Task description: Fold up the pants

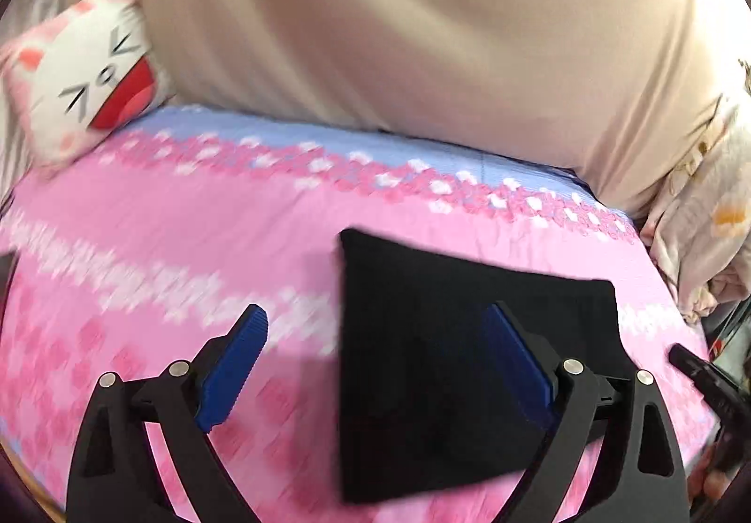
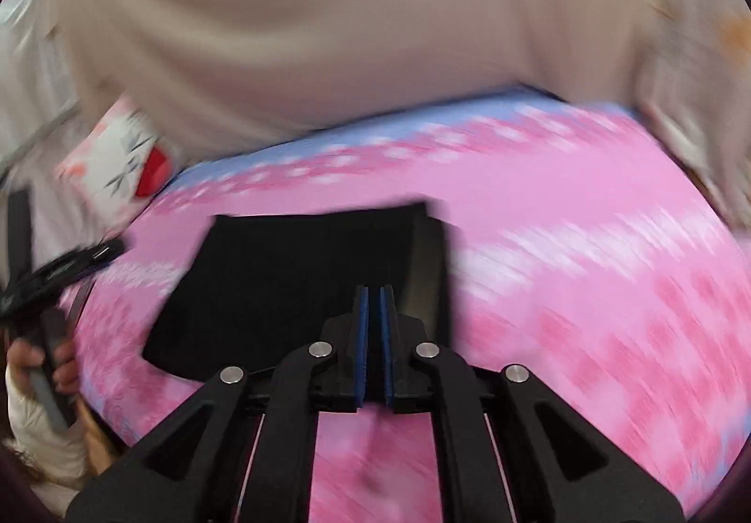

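The black pants [image 1: 422, 335] lie folded into a compact rectangle on the pink bedspread [image 1: 164, 250]. My left gripper [image 1: 375, 326] is open, held above the bed, with its left finger over the pink cover and its right finger over the pants. In the right wrist view the folded pants [image 2: 291, 283] lie just ahead and to the left. My right gripper [image 2: 374, 293] is shut with nothing between its blue pads, its tips over the right part of the pants. The left gripper [image 2: 61, 269] shows blurred at the left edge.
A cat-face pillow [image 1: 89, 86] sits at the bed's far left. A large beige cushion or duvet [image 1: 399, 20] fills the back. A floral blanket [image 1: 704, 203] is bunched at the right edge. The right gripper's body [image 1: 708, 387] shows at lower right. Both views are motion-blurred.
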`<state>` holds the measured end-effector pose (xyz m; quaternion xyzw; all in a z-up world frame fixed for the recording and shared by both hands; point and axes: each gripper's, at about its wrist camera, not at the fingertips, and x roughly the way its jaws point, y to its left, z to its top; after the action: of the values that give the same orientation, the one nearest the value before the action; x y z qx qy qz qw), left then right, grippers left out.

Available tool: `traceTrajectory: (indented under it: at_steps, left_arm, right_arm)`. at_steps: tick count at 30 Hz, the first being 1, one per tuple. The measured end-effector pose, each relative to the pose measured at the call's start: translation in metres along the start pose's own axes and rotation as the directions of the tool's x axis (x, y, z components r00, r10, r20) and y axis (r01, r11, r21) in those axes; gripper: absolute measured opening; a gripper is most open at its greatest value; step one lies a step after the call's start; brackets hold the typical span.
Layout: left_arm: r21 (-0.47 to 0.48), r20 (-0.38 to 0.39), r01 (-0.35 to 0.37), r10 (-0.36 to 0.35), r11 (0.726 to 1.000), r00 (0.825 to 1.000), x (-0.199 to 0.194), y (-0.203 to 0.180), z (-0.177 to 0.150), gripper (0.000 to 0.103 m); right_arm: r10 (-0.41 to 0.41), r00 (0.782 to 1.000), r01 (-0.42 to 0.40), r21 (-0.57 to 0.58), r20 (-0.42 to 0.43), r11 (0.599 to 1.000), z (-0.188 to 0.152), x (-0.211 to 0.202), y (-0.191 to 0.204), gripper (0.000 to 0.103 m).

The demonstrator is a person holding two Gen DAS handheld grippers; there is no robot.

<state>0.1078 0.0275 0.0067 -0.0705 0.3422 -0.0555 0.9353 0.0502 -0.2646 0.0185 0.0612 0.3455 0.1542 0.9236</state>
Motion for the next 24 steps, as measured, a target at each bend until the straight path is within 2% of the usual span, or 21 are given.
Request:
traceTrajectory:
  at_steps: [2,4,6,7,8,9,10,11,12,13,14,15,16,18,20,24]
  left_arm:
    - [0.036,-0.046,-0.036,0.037,0.999,0.998,0.029,-0.022,0.003,0.091]
    - [0.071,-0.09,-0.072,0.079,0.995,0.993,0.062,-0.033,0.001,0.092]
    - [0.096,-0.133,-0.1,0.112,0.99,0.985,0.095,-0.039,-0.003,0.092]
    - [0.1,-0.143,-0.095,0.109,0.99,0.984,0.108,-0.039,-0.007,0.093]
    - [0.091,-0.142,-0.071,0.083,0.993,0.986,0.115,-0.039,-0.01,0.095]
    - [0.082,-0.142,-0.078,0.089,0.994,0.986,0.117,-0.037,-0.01,0.097]
    - [0.084,-0.141,-0.086,0.097,0.993,0.985,0.117,-0.038,-0.008,0.098]
    - [0.095,-0.136,-0.089,0.101,0.991,0.986,0.115,-0.038,-0.008,0.098]
    - [0.107,-0.141,-0.099,0.113,0.989,0.984,0.116,-0.039,-0.008,0.098]
    - [0.11,-0.146,-0.1,0.116,0.989,0.982,0.116,-0.039,-0.008,0.098]
    - [0.111,-0.148,-0.101,0.117,0.989,0.982,0.115,-0.039,-0.008,0.098]
    - [0.107,-0.149,-0.102,0.118,0.989,0.982,0.115,-0.039,-0.007,0.098]
    - [0.103,-0.15,-0.1,0.114,0.99,0.982,0.114,-0.038,-0.007,0.098]
    - [0.102,-0.156,-0.097,0.112,0.99,0.981,0.113,-0.037,-0.007,0.098]
    - [0.106,-0.155,-0.095,0.111,0.99,0.982,0.11,-0.037,-0.009,0.098]
    - [0.109,-0.158,-0.1,0.117,0.989,0.981,0.101,-0.036,-0.011,0.098]
  right_arm:
    - [-0.009,0.999,0.006,-0.071,-0.035,0.997,0.015,0.042,0.019,0.006]
    - [-0.027,0.997,0.022,-0.07,-0.073,0.997,0.025,0.074,0.012,0.006]
    - [-0.157,0.981,0.149,-0.07,-0.112,0.986,0.027,0.108,-0.012,0.006]
    - [-0.159,0.979,0.155,-0.041,-0.126,0.987,0.025,0.121,-0.032,0.001]
    - [-0.088,0.991,0.092,0.033,-0.105,0.995,0.023,0.121,-0.048,0.001]
    - [-0.002,0.993,0.019,0.148,-0.115,0.989,0.024,0.119,-0.067,0.0]
    - [0.045,0.991,-0.017,0.211,-0.126,0.977,0.025,0.117,-0.075,0.0]
    - [0.058,0.99,-0.026,0.238,-0.128,0.971,0.027,0.113,-0.079,0.0]
    - [0.033,0.992,-0.005,0.228,-0.12,0.974,0.027,0.105,-0.079,0.001]
    - [-0.009,0.994,0.032,0.21,-0.108,0.977,0.026,0.097,-0.076,0.011]
    - [-0.033,0.996,0.048,0.2,-0.082,0.979,0.022,0.083,-0.075,0.015]
    - [-0.032,0.997,0.045,0.201,-0.068,0.978,0.021,0.074,-0.074,0.029]
    - [-0.04,0.998,0.05,0.211,-0.051,0.976,0.015,0.063,-0.076,0.058]
    - [-0.069,0.997,0.076,0.228,-0.041,0.971,0.003,0.045,-0.083,0.084]
    - [-0.061,0.996,0.075,0.241,-0.066,0.968,-0.003,0.037,-0.088,0.083]
    - [0.012,0.994,0.026,0.33,-0.113,0.944,-0.031,0.028,-0.109,0.083]
